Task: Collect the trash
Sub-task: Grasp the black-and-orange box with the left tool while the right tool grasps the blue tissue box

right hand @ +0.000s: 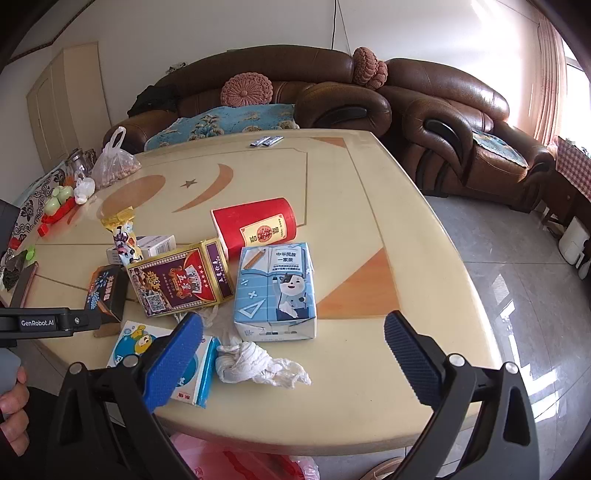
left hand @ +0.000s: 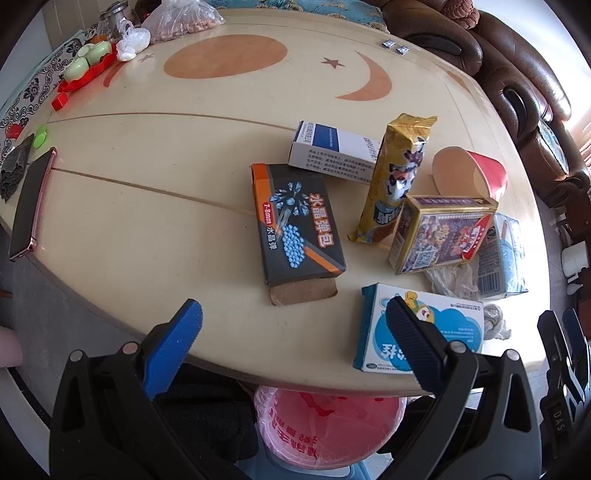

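Trash lies on a cream table (left hand: 155,221): a dark grey box with blue beads (left hand: 295,225), a white and blue medicine box (left hand: 332,151), a gold snack wrapper (left hand: 395,177), a red paper cup (right hand: 255,225) on its side, a gold card box (right hand: 177,282), a blue milk carton (right hand: 275,291), crumpled tissue (right hand: 258,363) and a light blue cartoon box (left hand: 421,328). My left gripper (left hand: 291,350) is open and empty over the near table edge, its right finger over the cartoon box. My right gripper (right hand: 293,358) is open and empty just above the tissue.
A pink-lined bin (left hand: 328,428) stands under the near table edge. A phone (left hand: 31,206), a red tray with green items (left hand: 86,66) and a plastic bag (left hand: 181,20) sit at the table's left and back. Brown sofas (right hand: 443,122) stand behind.
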Motion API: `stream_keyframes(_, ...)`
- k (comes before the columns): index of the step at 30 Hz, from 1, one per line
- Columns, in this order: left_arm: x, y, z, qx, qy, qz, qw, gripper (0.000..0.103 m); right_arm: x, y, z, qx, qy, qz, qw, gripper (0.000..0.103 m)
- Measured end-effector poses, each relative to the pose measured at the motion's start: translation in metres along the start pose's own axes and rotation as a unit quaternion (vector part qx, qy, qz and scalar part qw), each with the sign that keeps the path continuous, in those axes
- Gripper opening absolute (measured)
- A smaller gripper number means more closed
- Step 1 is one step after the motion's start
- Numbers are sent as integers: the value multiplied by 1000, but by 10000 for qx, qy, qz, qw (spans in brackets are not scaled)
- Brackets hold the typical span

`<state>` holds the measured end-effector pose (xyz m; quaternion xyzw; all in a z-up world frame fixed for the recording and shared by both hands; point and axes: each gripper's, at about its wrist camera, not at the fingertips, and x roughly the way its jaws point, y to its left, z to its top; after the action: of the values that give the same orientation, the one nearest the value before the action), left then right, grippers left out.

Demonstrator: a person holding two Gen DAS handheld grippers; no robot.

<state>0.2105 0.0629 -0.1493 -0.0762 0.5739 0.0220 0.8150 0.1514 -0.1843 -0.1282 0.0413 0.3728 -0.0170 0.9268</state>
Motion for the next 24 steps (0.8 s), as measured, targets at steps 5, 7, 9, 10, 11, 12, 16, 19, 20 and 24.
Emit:
stream_keyframes(5, 18, 3, 10, -98, 157, 87, 9998, 97, 23, 1, 2, -65, 134, -7, 9999, 96)
stream_keyframes(7, 25, 4, 14, -119, 191, 117, 9997, 97, 32, 1, 3, -95, 191, 5, 9998, 96)
stream_keyframes(9, 31, 5, 16, -150, 237, 121, 9995, 97, 41, 2, 4, -97, 227, 29, 9997, 96)
stream_keyframes(10, 35, 6, 18, -160, 269, 118, 9994, 97, 45, 2, 5, -103, 251, 34, 9996, 96)
stream_keyframes(11, 38, 6, 19, -171, 294, 128, 9993, 97, 49, 2, 5, -109, 276, 37, 9996, 96)
stream_keyframes(12, 42, 7, 21, -186, 313, 136, 9992, 97, 54, 3, 6, -117, 302, 45, 9995, 96)
stream_keyframes(16, 47, 4, 29, -102, 249, 277, 9993, 97, 67, 2, 6, -118, 390, 64, 9991, 97)
stream_keyframes(19, 51, 2, 37, -87, 217, 370, 9990, 97, 74, 2, 6, -140, 421, 55, 9990, 96)
stream_keyframes(20, 52, 1, 39, -84, 206, 404, 9989, 97, 77, 2, 7, -141, 426, 61, 9990, 96)
stream_keyframes(24, 59, -4, 46, -25, 192, 548, 9983, 97, 84, -2, 8, -59, 447, 111, 9989, 96)
